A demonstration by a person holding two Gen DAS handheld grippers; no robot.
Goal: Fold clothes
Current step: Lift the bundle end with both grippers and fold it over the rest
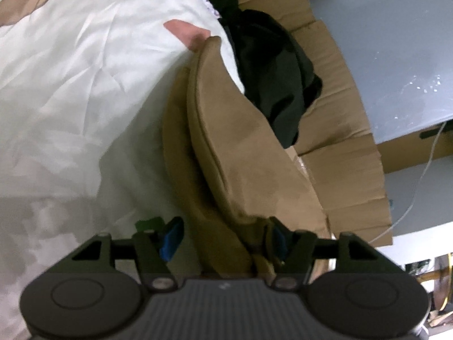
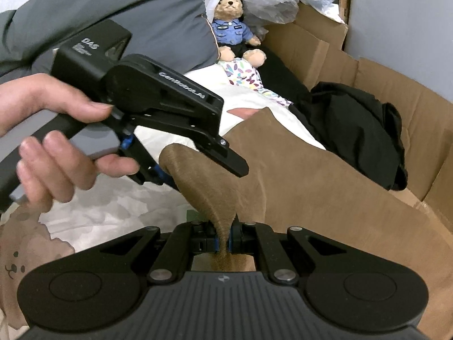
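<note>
Right wrist view: the right gripper [image 2: 223, 239] has its blue pads pressed tight on a pinched ridge of soft, napped brown garment [image 2: 311, 175], which drapes over a crinkled white sheet [image 2: 119, 206] beside corrugated cardboard [image 2: 402, 104]. Left of it, a hand [image 2: 56, 147] holds the left gripper [image 1: 223, 238]; its jaws stand spread, brown cloth lying loose between them.
</note>
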